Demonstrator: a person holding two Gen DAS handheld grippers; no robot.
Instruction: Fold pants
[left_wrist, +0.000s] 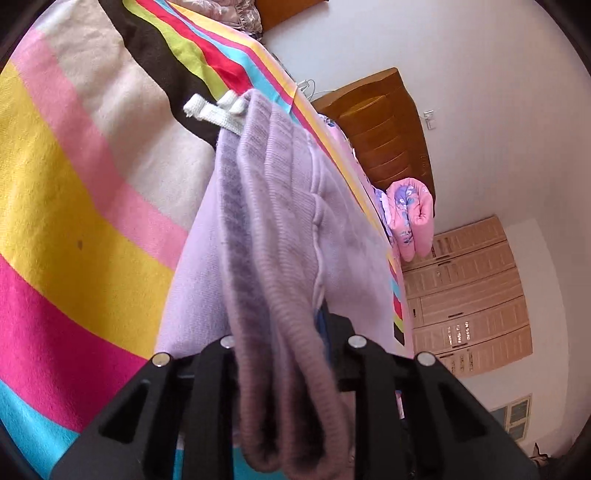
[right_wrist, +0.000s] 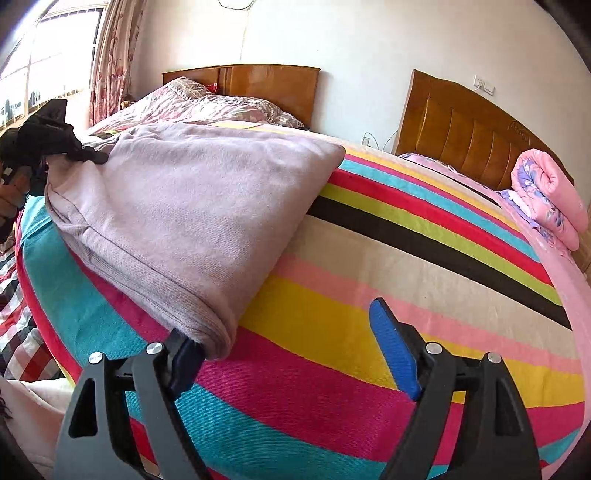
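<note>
The lilac knit pants lie folded over on a striped bedsheet. In the left wrist view my left gripper is shut on the ribbed waistband of the pants, whose white drawstring hangs at the far end. The left gripper also shows in the right wrist view, clamped on the pants' far left corner. My right gripper is open, with its blue pads apart. Its left finger touches the near corner of the pants.
A rolled pink floral quilt lies at the bed's right end by a wooden headboard. A second bed with a patterned cover stands behind. A window with curtains is at far left. A wardrobe stands by the wall.
</note>
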